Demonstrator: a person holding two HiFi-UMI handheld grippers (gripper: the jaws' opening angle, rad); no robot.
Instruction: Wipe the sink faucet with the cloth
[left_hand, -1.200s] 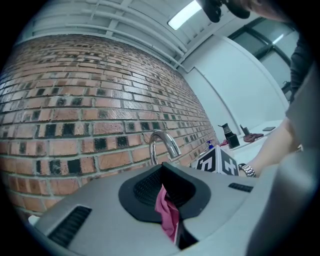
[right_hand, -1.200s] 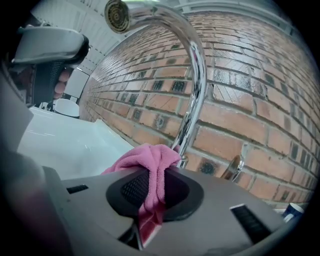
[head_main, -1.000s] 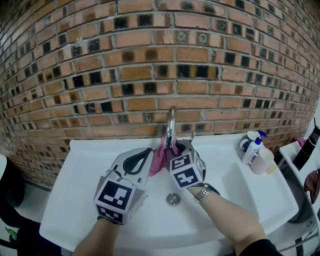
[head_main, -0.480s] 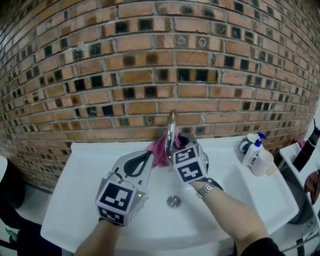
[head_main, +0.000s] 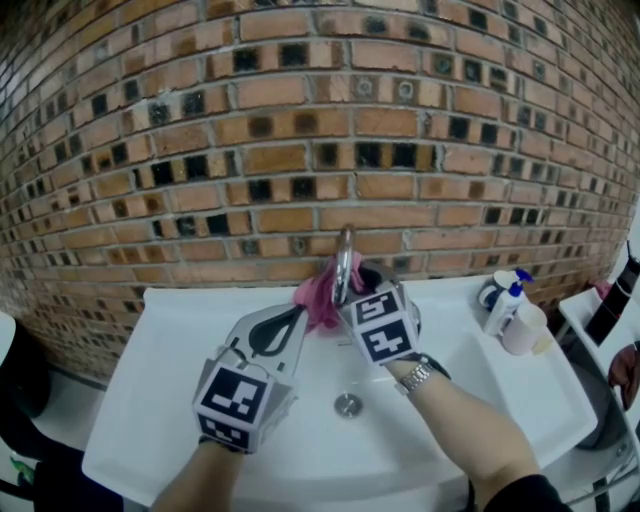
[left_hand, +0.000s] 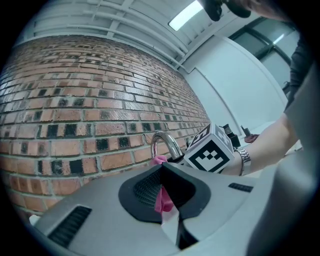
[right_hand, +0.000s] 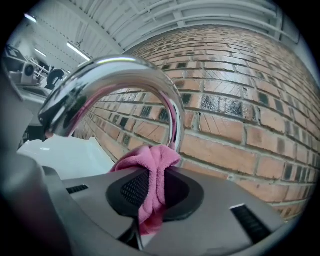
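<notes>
1. Head view: pink cloth (head_main: 316, 296) bunched against the stem of the chrome faucet (head_main: 343, 262), at the back of the white sink (head_main: 180, 400), under a brick wall (head_main: 300, 150); whether wrapped behind the stem or only pressed beside it, not discernible.
2. Left gripper (head_main: 298, 315): jaws fully closed, pinching only a thin fold at one end of the cloth; held level, left of the faucet.
3. Right gripper (head_main: 352, 290): jaws clamped on a thicker wad of the other end, kept slightly apart by the fabric; just beside the stem, on its right.
4. Right gripper view: cloth touching the lower stem; arched spout rising directly above the jaws.
5. Step in hand, as judged: strap-style rubbing of the stem, cloth taut between two grips; upper arch probably left to do.
6. Hazard one: thin fold slipping out of the left jaws; cause, a small bite of fabric against a firm pull from the right; result, lost tension, loose end falling toward the drain (head_main: 347, 405).
7. Hazard two: hard gripper body knocking or scuffing the chrome; cause, very close working beside the stem.
8. Hazard three: bottles (head_main: 505, 295) on the right rim toppled; cause, a wide elbow swing; well apart for now.
</notes>
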